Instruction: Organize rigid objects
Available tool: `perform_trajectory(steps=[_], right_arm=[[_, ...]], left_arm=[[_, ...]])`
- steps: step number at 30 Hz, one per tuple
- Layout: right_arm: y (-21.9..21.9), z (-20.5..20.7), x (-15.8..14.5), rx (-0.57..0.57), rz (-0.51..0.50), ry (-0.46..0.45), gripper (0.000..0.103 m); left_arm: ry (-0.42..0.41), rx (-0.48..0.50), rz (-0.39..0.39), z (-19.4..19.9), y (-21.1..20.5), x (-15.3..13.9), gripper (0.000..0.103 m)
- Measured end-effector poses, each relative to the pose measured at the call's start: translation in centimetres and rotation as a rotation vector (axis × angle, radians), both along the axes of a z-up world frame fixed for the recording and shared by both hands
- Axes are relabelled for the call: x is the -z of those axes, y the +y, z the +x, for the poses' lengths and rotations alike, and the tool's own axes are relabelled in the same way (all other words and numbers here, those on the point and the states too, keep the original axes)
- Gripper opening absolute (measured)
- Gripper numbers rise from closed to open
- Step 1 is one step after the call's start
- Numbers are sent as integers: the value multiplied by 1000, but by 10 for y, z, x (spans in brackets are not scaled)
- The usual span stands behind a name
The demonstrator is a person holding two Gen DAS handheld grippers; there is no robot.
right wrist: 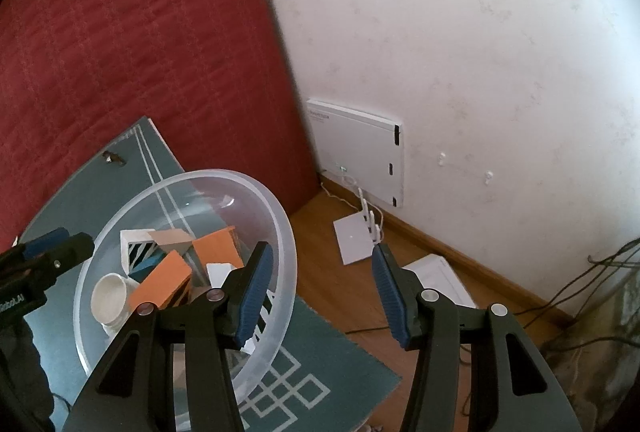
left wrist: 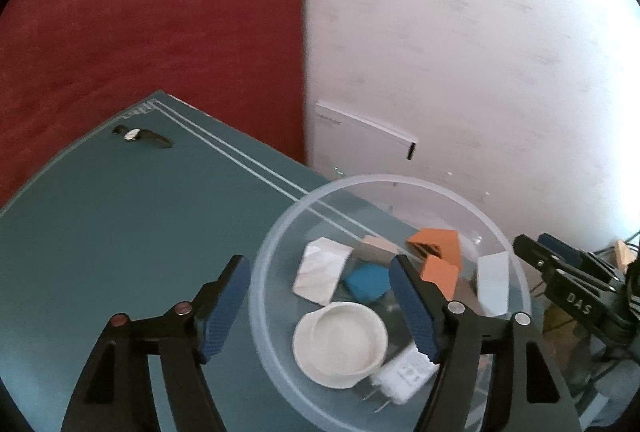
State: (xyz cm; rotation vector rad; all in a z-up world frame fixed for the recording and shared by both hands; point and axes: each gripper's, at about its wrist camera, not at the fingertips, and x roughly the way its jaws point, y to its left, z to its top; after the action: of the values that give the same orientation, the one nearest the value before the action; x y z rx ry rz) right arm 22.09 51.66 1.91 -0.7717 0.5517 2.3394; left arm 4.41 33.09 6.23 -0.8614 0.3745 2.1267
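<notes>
A clear plastic bowl (left wrist: pixel 276 232) stands on the teal mat (left wrist: pixel 100 232). It holds two orange boxes (left wrist: pixel 434 244), a blue block (left wrist: pixel 366 282), a white marbled tile (left wrist: pixel 320 268), a white round lid (left wrist: pixel 342 338), a white charger (left wrist: pixel 404 376) and a pale block (left wrist: pixel 493 282). My left gripper (left wrist: pixel 320 302) is open, its jaws astride the bowl's left rim. My right gripper (right wrist: pixel 322 292) is open and empty, straddling the bowl's right rim (right wrist: pixel 286 232); its left finger (right wrist: pixel 256 288) is inside the bowl. The orange boxes (right wrist: pixel 164 282) and lid (right wrist: pixel 110 292) also show there.
A small dark object (left wrist: pixel 142 135) lies at the mat's far corner. A red cushion (right wrist: pixel 120 51) and white wall (right wrist: pixel 480 51) stand behind. On the wooden floor (right wrist: pixel 336 296) lie white papers (right wrist: pixel 354 236), a wall-mounted white box (right wrist: pixel 356 151) and cables (right wrist: pixel 592 272).
</notes>
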Motion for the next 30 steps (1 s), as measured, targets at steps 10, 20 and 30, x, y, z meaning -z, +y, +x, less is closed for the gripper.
perform_trajectory(steps=[10, 20, 30], right_arm=[[-9, 1, -2, -4, 4, 6, 55], [-28, -3, -7, -23, 21, 11, 59], [-62, -11, -14, -73, 49, 12, 71]], left_arm=[[68, -53, -21, 7, -9, -3, 99], [99, -114, -43, 0, -21, -3, 102], [131, -165, -42, -1, -43, -7, 102]])
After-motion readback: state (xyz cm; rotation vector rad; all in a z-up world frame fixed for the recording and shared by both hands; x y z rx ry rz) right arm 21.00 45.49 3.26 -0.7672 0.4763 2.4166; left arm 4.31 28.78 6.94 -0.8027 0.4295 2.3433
